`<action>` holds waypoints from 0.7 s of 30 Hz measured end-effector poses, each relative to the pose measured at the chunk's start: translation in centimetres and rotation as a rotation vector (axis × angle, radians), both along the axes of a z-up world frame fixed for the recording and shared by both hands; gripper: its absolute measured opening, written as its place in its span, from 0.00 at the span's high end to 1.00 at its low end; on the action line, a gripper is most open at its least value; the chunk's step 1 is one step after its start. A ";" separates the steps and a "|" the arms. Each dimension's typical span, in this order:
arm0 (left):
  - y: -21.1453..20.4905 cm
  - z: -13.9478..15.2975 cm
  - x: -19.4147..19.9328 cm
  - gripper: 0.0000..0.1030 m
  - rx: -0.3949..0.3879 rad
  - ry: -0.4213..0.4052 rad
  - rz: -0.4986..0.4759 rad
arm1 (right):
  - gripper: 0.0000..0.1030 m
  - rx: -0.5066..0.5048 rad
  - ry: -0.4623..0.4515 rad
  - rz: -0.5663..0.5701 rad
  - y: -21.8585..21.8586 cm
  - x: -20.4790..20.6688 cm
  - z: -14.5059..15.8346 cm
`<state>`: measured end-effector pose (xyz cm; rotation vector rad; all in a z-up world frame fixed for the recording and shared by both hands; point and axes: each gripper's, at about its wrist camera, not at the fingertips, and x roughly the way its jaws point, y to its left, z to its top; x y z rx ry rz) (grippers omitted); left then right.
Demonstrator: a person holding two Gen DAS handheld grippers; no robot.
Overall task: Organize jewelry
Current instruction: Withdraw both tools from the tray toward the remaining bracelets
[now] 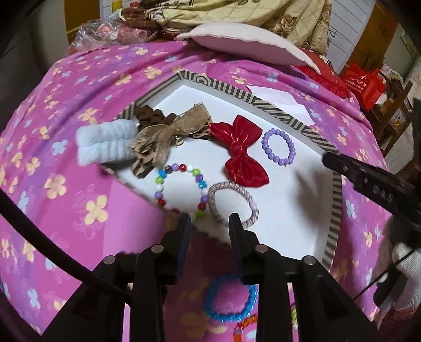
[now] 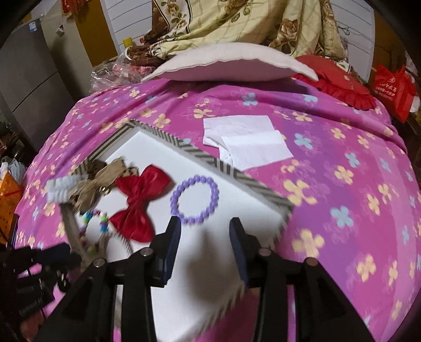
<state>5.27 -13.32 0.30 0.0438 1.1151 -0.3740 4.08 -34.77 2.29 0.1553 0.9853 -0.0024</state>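
Observation:
A white tray with a striped rim (image 1: 265, 104) lies on the pink bed cover. In it are a red bow (image 1: 240, 152), a purple bead bracelet (image 1: 279, 146), a multicolour bead bracelet (image 1: 181, 188), a striped hair tie (image 1: 232, 204), a brown bow (image 1: 168, 131) and a pale blue fuzzy band (image 1: 105, 142) over the left rim. A blue bead bracelet (image 1: 229, 297) lies on the cover outside the tray, under my left gripper (image 1: 210, 221), which is open and empty. My right gripper (image 2: 205, 226) is open and empty, just short of the purple bracelet (image 2: 194, 200). The red bow (image 2: 139, 202) lies to its left.
White paper sheets (image 2: 244, 142) lie on the cover beyond the tray. A pale pillow (image 2: 229, 63), a red cushion (image 2: 339, 84) and a floral quilt (image 2: 236, 23) sit at the far side. The right gripper's arm (image 1: 368, 181) reaches over the tray's right rim.

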 end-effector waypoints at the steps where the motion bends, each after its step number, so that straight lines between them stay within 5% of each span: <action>1: 0.3 0.2 -0.5 0.59 0.004 -0.007 -0.001 | 0.60 0.001 -0.002 0.001 0.1 -0.9 0.3; 10: 3.6 1.0 -4.7 0.59 0.016 -0.035 0.006 | 0.51 -0.028 -0.008 0.001 1.2 -8.8 2.0; 21: 6.3 -0.2 -8.4 0.59 0.000 0.009 0.010 | 0.51 -0.056 0.102 0.023 3.3 -16.1 -1.6</action>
